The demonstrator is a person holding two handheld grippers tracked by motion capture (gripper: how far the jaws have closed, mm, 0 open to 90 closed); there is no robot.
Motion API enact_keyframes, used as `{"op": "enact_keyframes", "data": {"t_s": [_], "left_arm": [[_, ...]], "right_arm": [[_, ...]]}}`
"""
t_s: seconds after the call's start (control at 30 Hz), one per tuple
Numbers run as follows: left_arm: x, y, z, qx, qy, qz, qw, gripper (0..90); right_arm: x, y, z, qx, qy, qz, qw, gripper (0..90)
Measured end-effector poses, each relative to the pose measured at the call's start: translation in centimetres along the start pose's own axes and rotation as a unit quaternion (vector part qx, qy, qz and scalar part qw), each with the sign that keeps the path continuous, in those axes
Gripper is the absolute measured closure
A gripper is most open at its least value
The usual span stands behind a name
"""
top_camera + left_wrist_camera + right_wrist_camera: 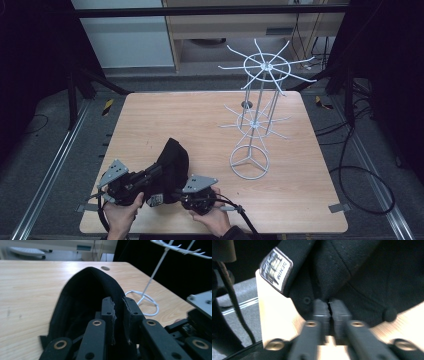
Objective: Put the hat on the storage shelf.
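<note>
Between both grippers' closed jaws sits the black cap (172, 162).

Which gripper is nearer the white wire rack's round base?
Right. The right gripper sits just left of the white wire rack's round base; the left gripper, clamped on the black fabric cap, lies farther left.

White wire rack (257, 107) (upright) on table (150, 120)

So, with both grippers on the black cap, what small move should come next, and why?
Probably lift the cap a little off the table. The left gripper and the right gripper look pinched on its fabric, and the white rack stands apart, to the right.
</note>
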State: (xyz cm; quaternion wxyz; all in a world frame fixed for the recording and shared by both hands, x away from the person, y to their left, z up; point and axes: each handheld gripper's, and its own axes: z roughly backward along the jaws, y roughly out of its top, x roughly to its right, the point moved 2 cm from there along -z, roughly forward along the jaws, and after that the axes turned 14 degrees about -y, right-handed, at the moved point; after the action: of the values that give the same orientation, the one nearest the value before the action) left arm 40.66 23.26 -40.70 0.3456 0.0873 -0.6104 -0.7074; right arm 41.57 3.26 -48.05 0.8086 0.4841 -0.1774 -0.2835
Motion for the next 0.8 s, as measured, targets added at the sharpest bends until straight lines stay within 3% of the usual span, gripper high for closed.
{"op": "enact_keyframes", "data": {"t_s": [0.1, 0.2, 0.3, 0.33, 0.37, 0.53, 0.67, 0.8], "left_arm": [[0.1, 0.2, 0.2, 0.012, -0.001, -0.013, 0.9998, 79.1], [0.0, 0.3, 0.4, 0.015, 0.015, -0.026, 0.9994, 78.2], [-0.7, -0.3, 0.7, 0.004, 0.035, -0.032, 0.9988, 77.2], [-1.0, -0.6, 0.7, -0.002, 0.041, -0.031, 0.9987, 76.5], [-1.3, -0.9, 0.7, -0.008, 0.046, -0.027, 0.9986, 76.5], [-2.5, -2.1, 1.3, -0.039, 0.076, -0.027, 0.996, 75.6], [-3.4, -2.8, 2.4, -0.061, 0.106, -0.039, 0.9917, 73.6], [-4.7, -3.5, 3.2, -0.074, 0.125, -0.031, 0.9889, 72.2]], "right_arm": [[0.7, 0.5, 1.3, 0.005, -0.002, 0.005, 1.0, 90.0], [1.0, 1.6, 2.7, 0.014, -0.016, 0.025, 0.9994, 90.0], [0.9, 2.9, 3.6, 0.017, -0.031, 0.052, 0.998, 90.0], [0.6, 3.5, 3.6, 0.006, -0.035, 0.074, 0.9966, 90.0], [0.6, 3.5, 3.6, 0.006, -0.035, 0.074, 0.9966, 90.0], [-0.7, 4.0, 1.9, -0.025, -0.031, 0.105, 0.9937, 90.0], [-1.8, 4.2, 0.0, -0.039, -0.025, 0.113, 0.9925, 89.9], [-3.0, 4.5, -2.0, -0.051, -0.017, 0.12, 0.9913, 89.7]]}}
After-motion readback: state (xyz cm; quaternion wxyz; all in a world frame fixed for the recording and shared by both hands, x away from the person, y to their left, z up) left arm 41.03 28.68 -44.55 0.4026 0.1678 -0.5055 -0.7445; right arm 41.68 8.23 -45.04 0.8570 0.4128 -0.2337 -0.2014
